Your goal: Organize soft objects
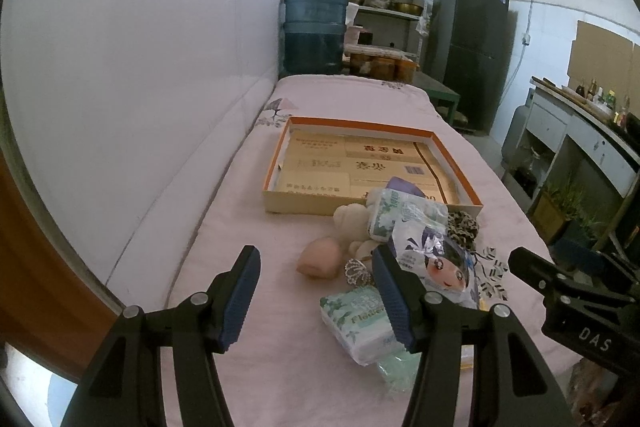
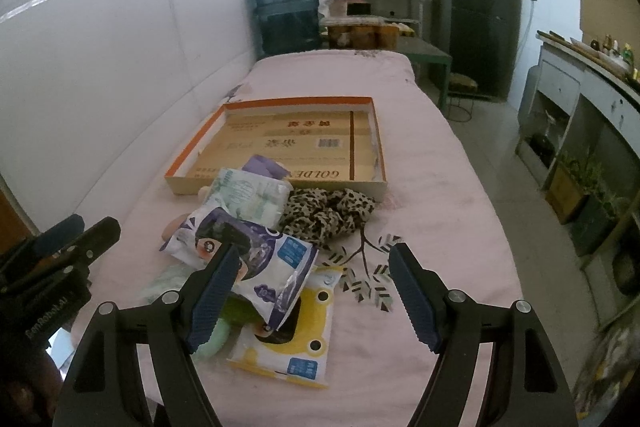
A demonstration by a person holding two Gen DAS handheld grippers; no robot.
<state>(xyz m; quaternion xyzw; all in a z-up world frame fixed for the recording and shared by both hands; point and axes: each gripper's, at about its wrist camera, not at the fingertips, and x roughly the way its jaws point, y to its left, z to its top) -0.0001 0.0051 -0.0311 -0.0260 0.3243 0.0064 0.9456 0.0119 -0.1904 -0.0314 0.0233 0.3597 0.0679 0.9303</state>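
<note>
While both tongs, left (image 1: pixel 316 297) and right (image 2: pixel 316 297), hover spread and empty, the soft packets (image 2: pixel 256 259) lie heaped near the shallow box (image 2: pixel 280 143) on the pink surface (image 2: pixel 440 195).

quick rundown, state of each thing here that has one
left tool: open, holding nothing
right tool: open, holding nothing
orange-rimmed box: lidless, nothing fully inside; purple item overlaps its near edge
cartoon-face packet: lying on top of the pile
yellow packet: flat, partly under the cartoon-face packet
leopard-print scrunchie: on the sheet, outside the box
</note>
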